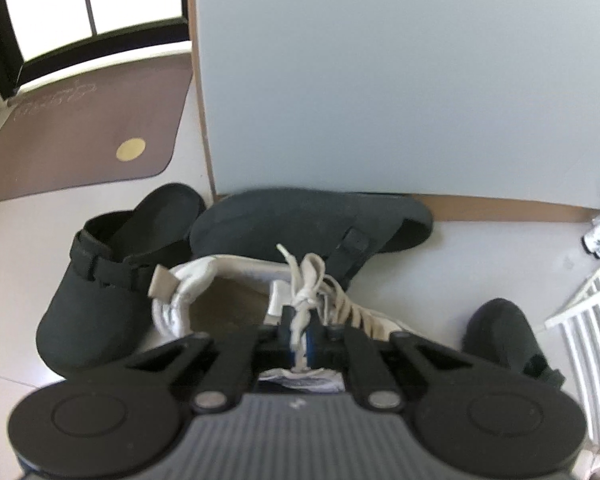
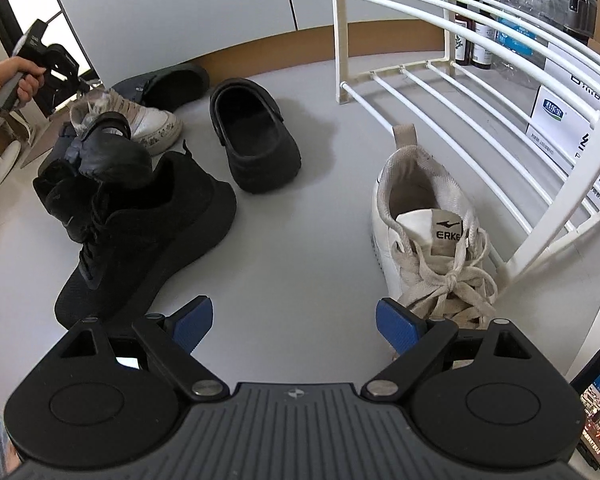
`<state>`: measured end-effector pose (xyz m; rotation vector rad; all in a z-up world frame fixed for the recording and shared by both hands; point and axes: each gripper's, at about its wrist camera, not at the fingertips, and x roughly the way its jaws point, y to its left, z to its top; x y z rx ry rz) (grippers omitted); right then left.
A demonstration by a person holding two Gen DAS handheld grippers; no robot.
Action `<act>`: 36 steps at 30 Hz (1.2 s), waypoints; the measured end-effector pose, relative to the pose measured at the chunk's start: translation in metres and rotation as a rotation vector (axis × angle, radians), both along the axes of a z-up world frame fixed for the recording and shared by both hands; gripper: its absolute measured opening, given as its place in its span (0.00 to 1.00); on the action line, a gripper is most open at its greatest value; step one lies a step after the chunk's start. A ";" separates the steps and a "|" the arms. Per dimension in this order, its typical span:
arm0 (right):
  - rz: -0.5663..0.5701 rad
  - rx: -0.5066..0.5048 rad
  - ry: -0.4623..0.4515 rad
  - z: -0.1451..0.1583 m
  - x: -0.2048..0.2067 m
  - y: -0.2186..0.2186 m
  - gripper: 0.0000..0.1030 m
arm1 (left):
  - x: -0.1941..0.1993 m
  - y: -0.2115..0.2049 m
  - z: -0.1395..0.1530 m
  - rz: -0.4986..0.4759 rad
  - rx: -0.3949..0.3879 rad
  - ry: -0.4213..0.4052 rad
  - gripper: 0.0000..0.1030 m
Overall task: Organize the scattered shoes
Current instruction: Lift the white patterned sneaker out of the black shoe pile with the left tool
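While the left wrist view looks down, the left gripper (image 1: 300, 340) sits pinched shut on the laces of a white sneaker (image 1: 220, 300) at lower centre, with black clogs (image 1: 112, 276) behind it. Over in the right wrist view, the right gripper (image 2: 296, 324) is wide open and empty, a second white sneaker (image 2: 428, 236) right of centre by the white rack (image 2: 460, 80), black shoes (image 2: 148, 228) on the left.

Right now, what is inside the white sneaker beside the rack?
The white sneaker by the rack shows only its bare beige lining and insole at the heel. The toe end is covered by the tongue and laces, so it cannot be seen.
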<state>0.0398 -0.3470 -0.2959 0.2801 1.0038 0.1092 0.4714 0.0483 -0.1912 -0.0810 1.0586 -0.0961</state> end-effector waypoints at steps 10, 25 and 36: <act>-0.023 0.006 -0.008 -0.001 0.001 -0.009 0.90 | -0.003 -0.001 0.045 -0.034 0.030 -0.062 0.00; -0.016 -0.039 0.023 -0.011 -0.002 -0.018 0.90 | 0.013 0.004 -0.023 0.086 0.000 0.057 0.28; -0.005 -0.081 0.043 -0.016 -0.007 -0.023 0.90 | 0.023 0.009 -0.066 0.184 0.026 0.074 0.47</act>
